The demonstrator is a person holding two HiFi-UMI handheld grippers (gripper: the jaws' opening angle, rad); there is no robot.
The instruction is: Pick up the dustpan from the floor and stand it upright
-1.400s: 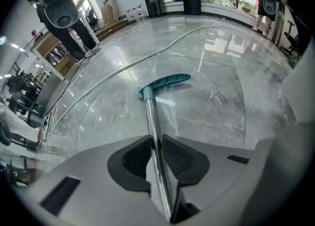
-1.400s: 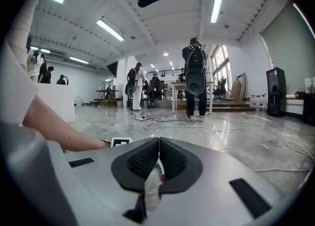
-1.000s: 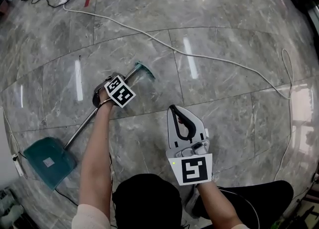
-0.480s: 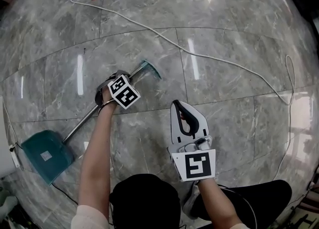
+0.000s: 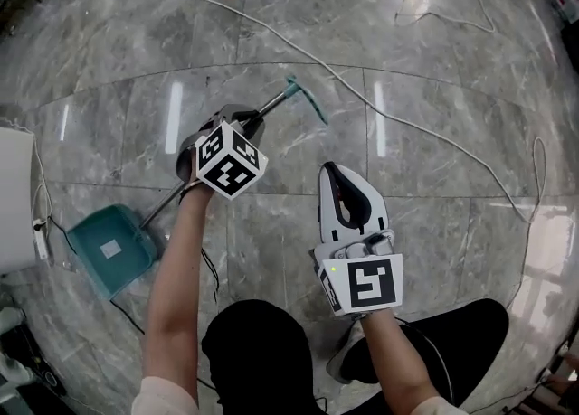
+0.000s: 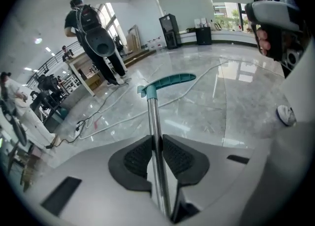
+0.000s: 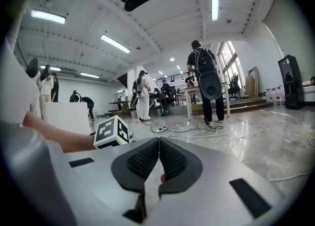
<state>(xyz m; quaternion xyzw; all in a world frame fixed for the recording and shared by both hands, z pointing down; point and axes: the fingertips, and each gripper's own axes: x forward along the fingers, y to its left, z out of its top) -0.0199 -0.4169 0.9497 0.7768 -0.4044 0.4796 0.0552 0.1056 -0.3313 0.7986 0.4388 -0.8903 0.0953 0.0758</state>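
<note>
In the head view, the dustpan (image 5: 113, 246) has its teal scoop low at the near left, on the floor (image 5: 434, 88) as far as we can tell. Its pole (image 5: 163, 208) slants to the far right through the left gripper (image 5: 242, 124). The right gripper (image 5: 333, 174) hovers to the right, apart from it.

In the left gripper view, the jaws are closed tight on the pole, below the teal handle (image 6: 170, 80).

In the right gripper view, the jaws are pressed together with nothing between them.

We judge the lift should pivot on the scoop. We should raise the handle end slowly with a firm clamp, because the smooth pole may slip.
</note>
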